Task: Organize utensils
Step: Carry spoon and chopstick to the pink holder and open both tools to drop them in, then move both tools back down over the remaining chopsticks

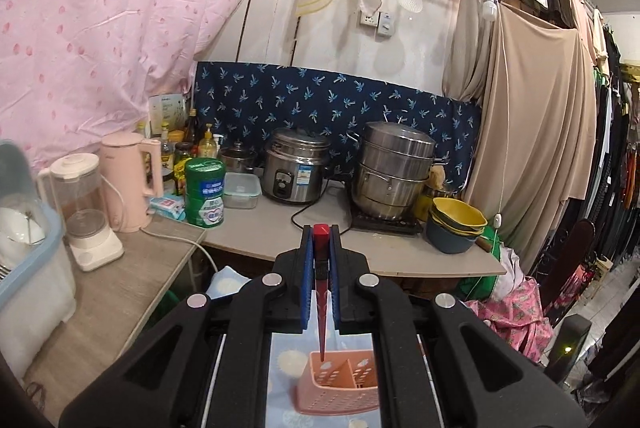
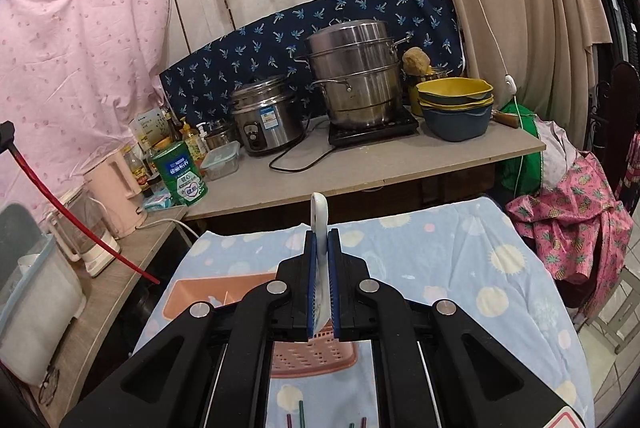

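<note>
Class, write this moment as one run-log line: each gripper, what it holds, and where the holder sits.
left gripper: shut on red chopsticks | right gripper: shut on white spoon | pink utensil holder: on blue cloth, below grippers

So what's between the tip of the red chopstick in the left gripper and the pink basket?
Nothing: in the left wrist view the red chopstick tip hangs just over the pink basket rim, no object between.

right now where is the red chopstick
The red chopstick is clamped in the left claw, its tip hanging above the pink utensil basket on the blue cloth; the right wrist view shows it at far left.
</note>
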